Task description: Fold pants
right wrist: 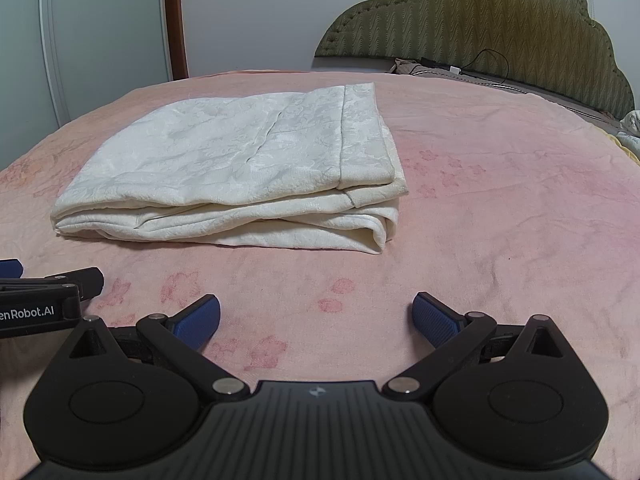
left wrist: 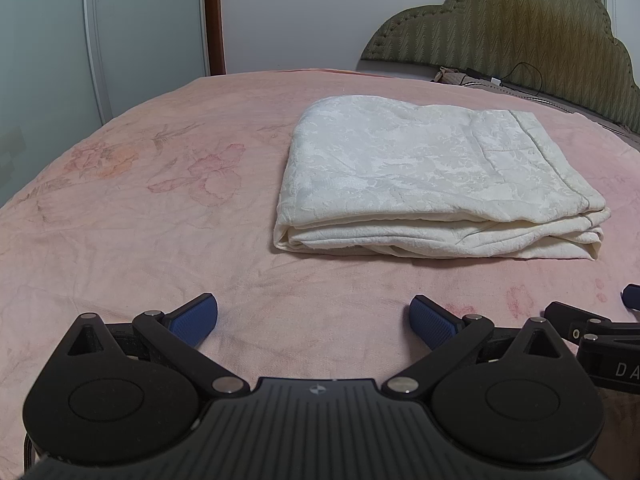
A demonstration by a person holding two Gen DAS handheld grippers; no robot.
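Note:
The cream-white pants (left wrist: 432, 176) lie folded in a thick rectangular stack on the pink bedspread (left wrist: 160, 216). They also show in the right wrist view (right wrist: 240, 176), left of centre. My left gripper (left wrist: 314, 322) is open and empty, hovering just above the bed in front of the stack. My right gripper (right wrist: 316, 320) is open and empty too, a short way back from the stack's near edge. The right gripper shows at the right edge of the left wrist view (left wrist: 592, 328); the left gripper shows at the left edge of the right wrist view (right wrist: 48, 292).
An olive padded headboard (right wrist: 480, 24) stands at the far right with a cable and charger (right wrist: 456, 69) beside it. A white wardrobe (left wrist: 80, 40) and a brown door frame (left wrist: 214, 16) are beyond the bed's far left edge.

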